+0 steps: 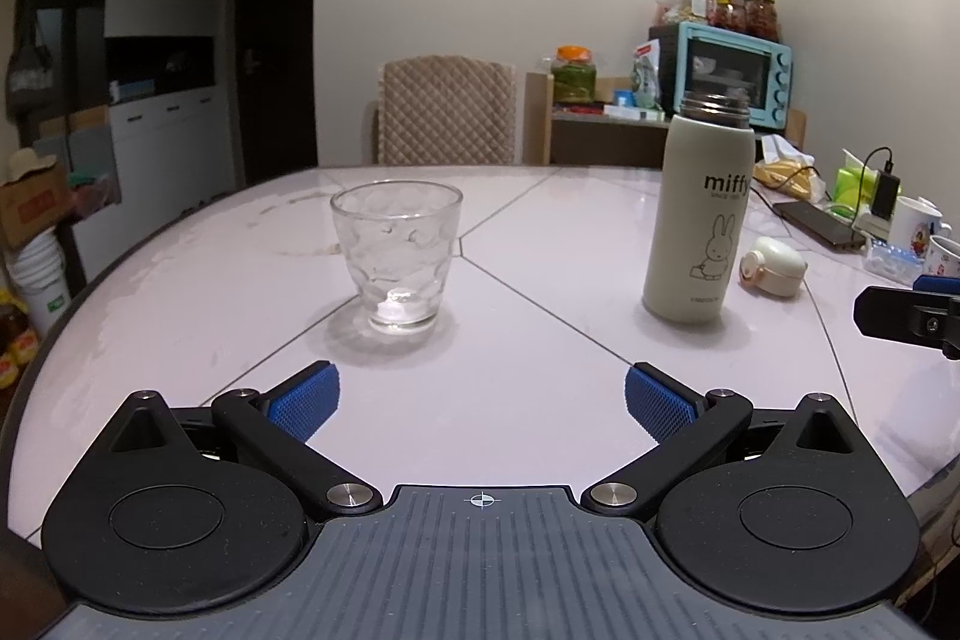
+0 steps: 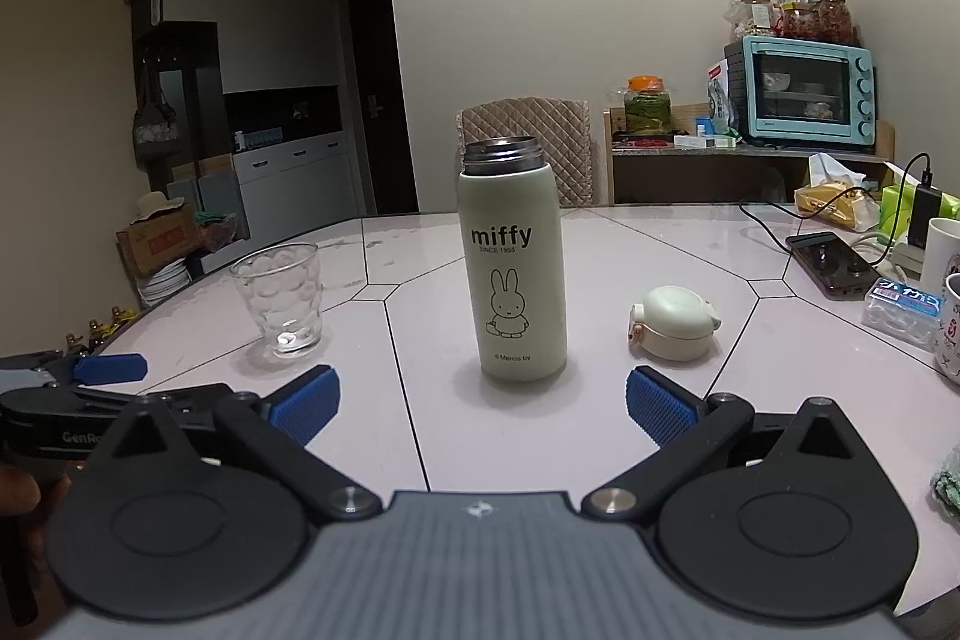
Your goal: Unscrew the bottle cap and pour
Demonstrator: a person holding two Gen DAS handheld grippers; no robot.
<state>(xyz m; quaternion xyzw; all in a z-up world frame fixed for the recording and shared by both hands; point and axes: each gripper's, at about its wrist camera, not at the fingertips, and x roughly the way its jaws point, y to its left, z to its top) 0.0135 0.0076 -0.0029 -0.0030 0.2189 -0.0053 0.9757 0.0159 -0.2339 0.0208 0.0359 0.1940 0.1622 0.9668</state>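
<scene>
The left claw (image 1: 482, 403) is standing wide open and holding nothing, facing the glass (image 1: 396, 261), which is sitting upright and apparently empty on the surface (image 1: 540, 232), presumably placed as the receiver for the pour. To its right, well apart, the bottle (image 2: 512, 259) is standing upright with its steel mouth uncovered; the cap (image 2: 673, 322) is lying on the surface just beside it, so unscrewing appears complete. The cap is resting clear of the line between bottle and glass, likely to keep that path free. The right claw (image 2: 482, 403) is also gaping fully and gripping nothing, centred on the bottle, seemingly lining up to take it for pouring.
</scene>
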